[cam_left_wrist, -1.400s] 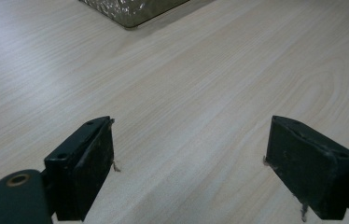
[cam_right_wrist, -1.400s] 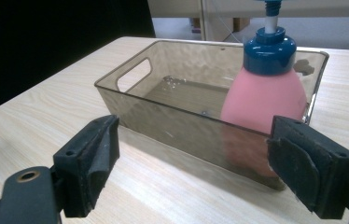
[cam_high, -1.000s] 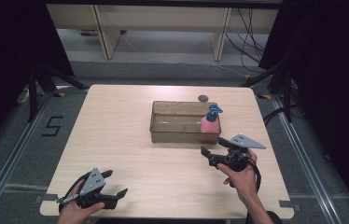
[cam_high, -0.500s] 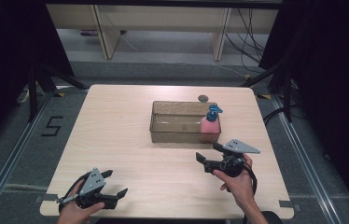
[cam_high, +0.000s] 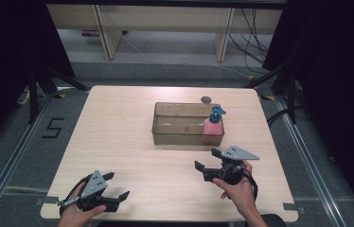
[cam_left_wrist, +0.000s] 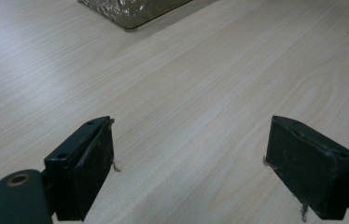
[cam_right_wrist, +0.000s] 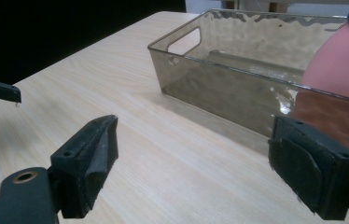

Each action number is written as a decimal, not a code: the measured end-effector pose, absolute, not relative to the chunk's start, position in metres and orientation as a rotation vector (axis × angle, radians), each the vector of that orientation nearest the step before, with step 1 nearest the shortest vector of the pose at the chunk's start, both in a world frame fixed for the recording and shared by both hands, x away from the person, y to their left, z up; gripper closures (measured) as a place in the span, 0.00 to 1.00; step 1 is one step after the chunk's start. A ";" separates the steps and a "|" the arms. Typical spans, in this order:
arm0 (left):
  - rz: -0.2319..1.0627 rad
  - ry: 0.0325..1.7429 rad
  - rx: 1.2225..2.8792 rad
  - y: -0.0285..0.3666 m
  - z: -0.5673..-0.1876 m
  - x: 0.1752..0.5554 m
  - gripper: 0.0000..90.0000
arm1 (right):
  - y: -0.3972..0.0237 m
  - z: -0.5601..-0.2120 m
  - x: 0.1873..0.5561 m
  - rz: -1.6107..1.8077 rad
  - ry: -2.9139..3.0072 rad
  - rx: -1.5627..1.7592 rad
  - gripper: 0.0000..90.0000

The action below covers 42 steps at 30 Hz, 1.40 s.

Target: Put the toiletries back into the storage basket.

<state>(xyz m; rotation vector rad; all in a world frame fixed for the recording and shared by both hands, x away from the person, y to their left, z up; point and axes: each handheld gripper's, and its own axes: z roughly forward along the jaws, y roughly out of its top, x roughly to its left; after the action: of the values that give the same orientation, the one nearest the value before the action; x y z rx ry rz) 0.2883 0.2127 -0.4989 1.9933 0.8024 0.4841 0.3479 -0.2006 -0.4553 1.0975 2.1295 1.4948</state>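
From the high view, the right gripper [cam_high: 209,160] had pulled back from the clear plastic bin [cam_high: 187,137] toward the person's side of the wooden table [cam_high: 118,123]. A second before, it sat close to the bin's right end. Now it was near the bin but not touching it, with its jaws spread and nothing between them. The pink soap bottle [cam_high: 212,126] with the blue pump stood upright inside the bin, at its right end, just ahead of that gripper. The left gripper [cam_high: 116,185] had stayed at the near edge, well apart from the bin, jaws spread too.

In the left gripper view, bare table lay between the wide jaws, and a corner of the bin [cam_left_wrist: 130,10] sat far ahead.

In the right gripper view, the bin [cam_right_wrist: 238,79] lay ahead of the open jaws, with the pink bottle [cam_right_wrist: 338,60] ahead on the right.
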 end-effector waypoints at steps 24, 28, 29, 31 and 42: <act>0.474 0.797 1.988 0.212 -0.499 0.288 0.16 | -0.192 -0.465 0.325 1.537 2.197 1.123 0.17; 0.474 0.797 1.988 0.212 -0.499 0.288 0.16 | -0.193 -0.466 0.323 1.542 2.207 1.103 0.17; 0.475 0.794 1.989 0.212 -0.499 0.288 0.16 | -0.193 -0.467 0.322 1.531 2.205 1.087 0.17; 0.475 0.793 1.987 0.212 -0.499 0.289 0.16 | -0.194 -0.465 0.319 1.520 2.218 1.088 0.17; 0.474 0.799 1.992 0.211 -0.499 0.288 0.16 | -0.193 -0.469 0.310 1.549 2.233 1.093 0.17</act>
<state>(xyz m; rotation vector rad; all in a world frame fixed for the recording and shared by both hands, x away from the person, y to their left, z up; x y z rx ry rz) 0.2878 0.2113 -0.4993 1.9923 0.7985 0.4743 0.3098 -0.1928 -0.4694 1.0932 2.2330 1.5488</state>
